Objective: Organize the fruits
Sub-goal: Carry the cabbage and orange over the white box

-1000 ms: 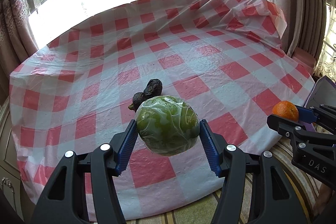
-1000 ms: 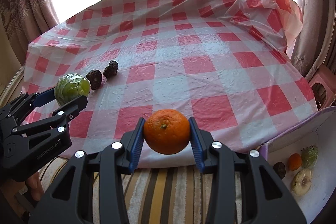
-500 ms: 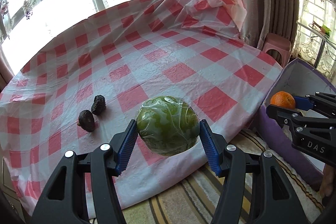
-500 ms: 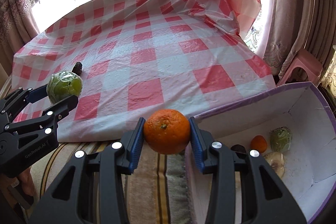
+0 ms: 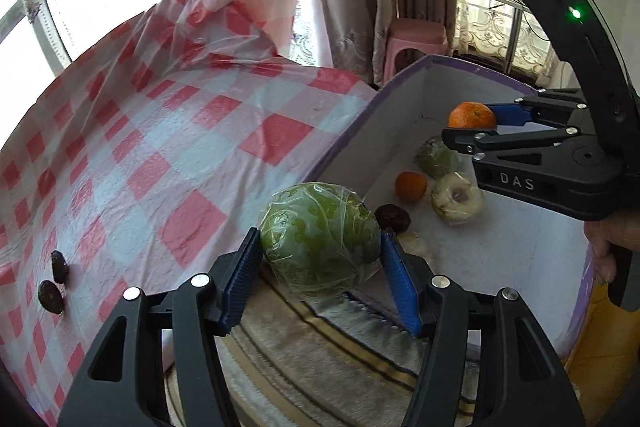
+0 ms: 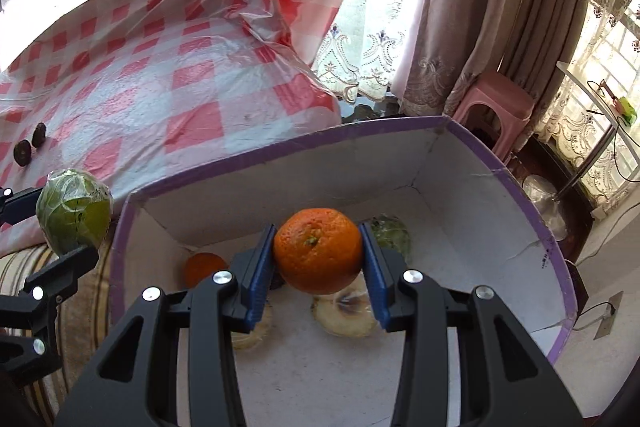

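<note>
Right wrist view: the white box (image 6: 500, 187) sits right of the checked table (image 6: 132, 87), ready to collect fruit. Over its near-left edge the left gripper (image 5: 320, 267) clamps a wrapped green fruit (image 5: 320, 235); above the inside, the right gripper (image 6: 318, 259) squeezes an orange (image 6: 318, 251), probably for dropping.

Left gripper (image 5: 320, 267), right gripper (image 6: 318, 259): jaws clamped, downward-tilted.
</note>
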Demonstrator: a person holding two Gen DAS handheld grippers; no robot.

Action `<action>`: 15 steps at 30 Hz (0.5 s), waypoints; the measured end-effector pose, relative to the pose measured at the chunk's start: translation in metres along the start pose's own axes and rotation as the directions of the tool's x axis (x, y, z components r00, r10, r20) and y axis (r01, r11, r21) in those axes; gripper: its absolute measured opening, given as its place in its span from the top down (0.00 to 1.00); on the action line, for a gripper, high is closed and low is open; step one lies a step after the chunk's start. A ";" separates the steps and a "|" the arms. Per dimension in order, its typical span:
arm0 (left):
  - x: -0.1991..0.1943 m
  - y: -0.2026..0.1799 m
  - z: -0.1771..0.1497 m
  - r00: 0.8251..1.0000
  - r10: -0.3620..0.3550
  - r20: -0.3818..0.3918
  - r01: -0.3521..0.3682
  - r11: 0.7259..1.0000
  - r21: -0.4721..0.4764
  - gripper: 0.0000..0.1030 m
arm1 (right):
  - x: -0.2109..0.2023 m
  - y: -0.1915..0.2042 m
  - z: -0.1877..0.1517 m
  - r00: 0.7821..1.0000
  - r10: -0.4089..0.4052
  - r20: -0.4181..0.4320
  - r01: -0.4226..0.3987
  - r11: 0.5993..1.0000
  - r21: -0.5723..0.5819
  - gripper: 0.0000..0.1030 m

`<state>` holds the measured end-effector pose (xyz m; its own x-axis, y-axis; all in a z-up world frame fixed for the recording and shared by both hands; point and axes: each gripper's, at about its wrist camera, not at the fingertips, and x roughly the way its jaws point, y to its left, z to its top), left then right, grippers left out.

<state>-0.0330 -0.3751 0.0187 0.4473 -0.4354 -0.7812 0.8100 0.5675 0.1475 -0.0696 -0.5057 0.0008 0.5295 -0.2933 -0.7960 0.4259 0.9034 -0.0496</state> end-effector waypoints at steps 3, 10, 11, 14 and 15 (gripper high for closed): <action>0.012 -0.026 0.004 0.999 -0.042 -0.024 0.044 0.997 0.067 0.43 | 0.006 -0.016 -0.002 0.998 -0.052 -0.023 0.052 0.999 -0.007 0.60; 0.028 -0.082 0.006 0.991 -0.116 -0.068 0.128 0.968 0.218 0.43 | 0.025 -0.038 -0.005 0.992 -0.101 -0.074 0.100 0.995 -0.019 0.60; 0.031 -0.089 0.005 0.989 -0.128 -0.075 0.142 0.961 0.237 0.43 | 0.027 -0.040 -0.005 0.991 -0.109 -0.080 0.107 0.994 -0.023 0.60; 0.037 -0.104 0.005 0.983 -0.148 -0.107 0.172 0.945 0.276 0.43 | 0.035 -0.042 -0.003 0.979 -0.171 -0.110 0.166 0.984 -0.060 0.60; 0.040 -0.107 0.004 0.982 -0.148 -0.121 0.178 0.941 0.289 0.43 | 0.038 -0.043 -0.003 0.975 -0.188 -0.121 0.180 0.981 -0.075 0.60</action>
<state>-0.1002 -0.4563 -0.0261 0.2732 -0.4264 -0.8623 0.9510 0.2545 0.1755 -0.0699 -0.5544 -0.0297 0.3470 -0.4177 -0.8397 0.4580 0.8568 -0.2370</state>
